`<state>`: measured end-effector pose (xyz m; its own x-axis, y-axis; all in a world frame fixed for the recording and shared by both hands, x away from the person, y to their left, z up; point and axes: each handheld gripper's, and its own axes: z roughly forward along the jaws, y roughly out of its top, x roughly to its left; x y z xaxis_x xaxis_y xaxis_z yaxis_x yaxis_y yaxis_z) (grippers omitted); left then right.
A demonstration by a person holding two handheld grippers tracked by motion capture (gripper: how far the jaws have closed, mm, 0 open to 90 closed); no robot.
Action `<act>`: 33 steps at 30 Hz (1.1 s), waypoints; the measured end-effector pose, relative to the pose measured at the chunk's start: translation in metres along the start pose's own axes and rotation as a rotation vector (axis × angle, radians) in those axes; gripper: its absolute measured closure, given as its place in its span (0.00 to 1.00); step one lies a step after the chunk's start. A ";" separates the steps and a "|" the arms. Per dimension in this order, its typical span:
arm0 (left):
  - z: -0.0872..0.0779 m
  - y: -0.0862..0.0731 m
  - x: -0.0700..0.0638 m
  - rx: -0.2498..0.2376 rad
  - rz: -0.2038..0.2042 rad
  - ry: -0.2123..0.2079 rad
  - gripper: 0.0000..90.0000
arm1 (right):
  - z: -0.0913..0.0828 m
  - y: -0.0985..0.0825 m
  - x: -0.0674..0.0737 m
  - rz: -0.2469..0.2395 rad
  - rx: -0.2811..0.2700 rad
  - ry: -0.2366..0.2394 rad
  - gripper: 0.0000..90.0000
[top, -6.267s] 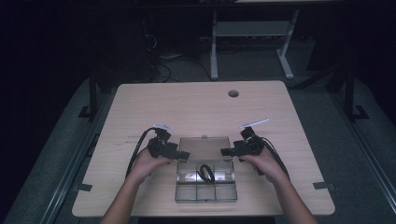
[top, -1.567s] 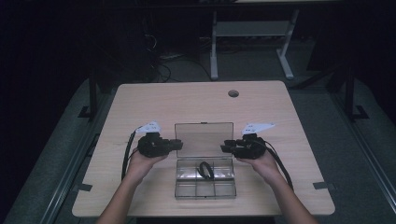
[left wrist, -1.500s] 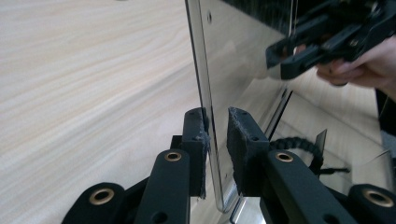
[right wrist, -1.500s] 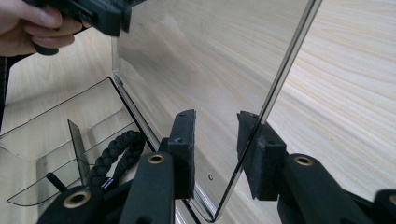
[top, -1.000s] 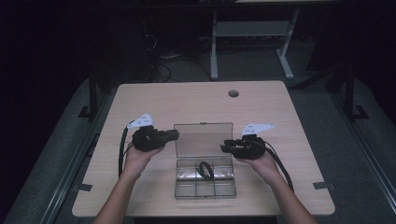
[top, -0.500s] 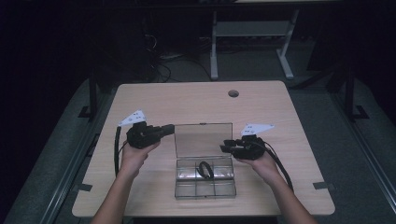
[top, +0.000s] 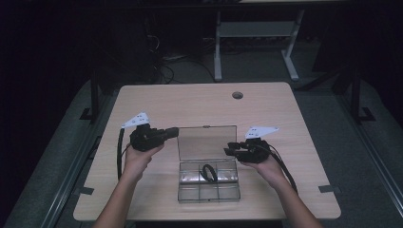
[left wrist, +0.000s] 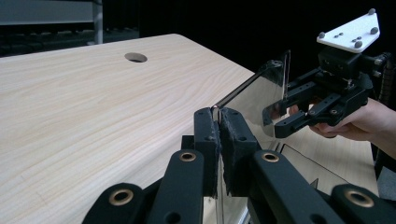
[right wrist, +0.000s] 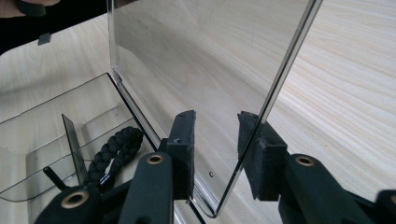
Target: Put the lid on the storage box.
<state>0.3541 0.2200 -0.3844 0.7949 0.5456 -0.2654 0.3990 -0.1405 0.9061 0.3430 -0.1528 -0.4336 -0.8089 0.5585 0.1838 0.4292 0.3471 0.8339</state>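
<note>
Since the earliest frame the lid has gone from lying shut on the box to standing raised, and the left tool has moved up and outward with it. Left tool: its jaws have just been closing and are now clenched on the lid's side edge, pads pressing the clear panel. Right tool: jaws parted, the lid's opposite edge standing between them; its right pad is at the edge, the left pad apart from the panel. The tabletop beyond the lid lies open to the far edge. The box sits near the front edge, clear, divided into compartments, a black braided band in one.
</note>
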 end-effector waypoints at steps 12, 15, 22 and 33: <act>-0.002 0.000 -0.003 0.000 0.006 -0.010 0.96 | -0.031 0.020 -0.001 0.014 -0.113 -0.011 0.72; -0.003 0.000 -0.005 0.002 0.012 -0.008 0.96 | -0.037 0.022 -0.001 0.022 -0.145 -0.024 0.77; -0.004 0.001 -0.006 0.003 0.018 -0.009 0.96 | -0.051 0.029 -0.003 0.038 -0.224 -0.032 0.85; -0.004 0.001 -0.009 0.003 0.026 -0.005 0.96 | -0.047 0.030 -0.005 0.043 -0.217 -0.031 0.93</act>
<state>0.3455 0.2181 -0.3794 0.8073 0.5379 -0.2429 0.3794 -0.1576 0.9117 0.3412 -0.1802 -0.3849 -0.7777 0.5932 0.2081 0.3638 0.1546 0.9186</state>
